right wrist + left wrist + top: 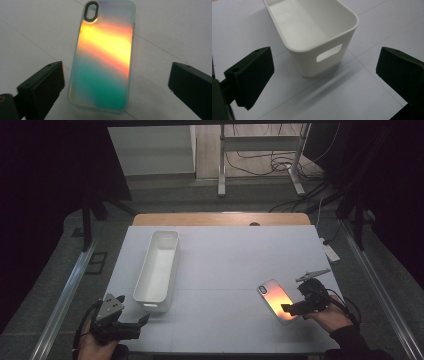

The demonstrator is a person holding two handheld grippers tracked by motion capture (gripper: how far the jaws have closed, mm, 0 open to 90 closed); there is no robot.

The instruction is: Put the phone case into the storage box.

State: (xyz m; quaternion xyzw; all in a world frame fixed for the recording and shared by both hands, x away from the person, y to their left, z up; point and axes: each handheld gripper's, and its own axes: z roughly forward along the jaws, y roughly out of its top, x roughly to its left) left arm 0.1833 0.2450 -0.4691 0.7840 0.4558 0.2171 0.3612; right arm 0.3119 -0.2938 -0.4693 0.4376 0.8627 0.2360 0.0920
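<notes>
An iridescent phone case point(276, 299) point(105, 55) lies flat, back up, on the white table point(225, 255) at the near right. My right gripper point(296, 301) point(116, 85) is at its near end, open, with a jaw on either side of the case and a gap between each pad and it. At the near left my left gripper point(134, 312) point(324, 77) is open and holds nothing. It points at the near end of a long white bin point(157, 270) point(312, 32), which has a handle slot and looks bare inside.
The bin runs front to back on the left half of the table. A wooden edge point(220, 218) shows past the far side of the white sheet. Beyond it are metal stand legs point(222, 180) and floor cables point(280, 162). Dark floor flanks both sides.
</notes>
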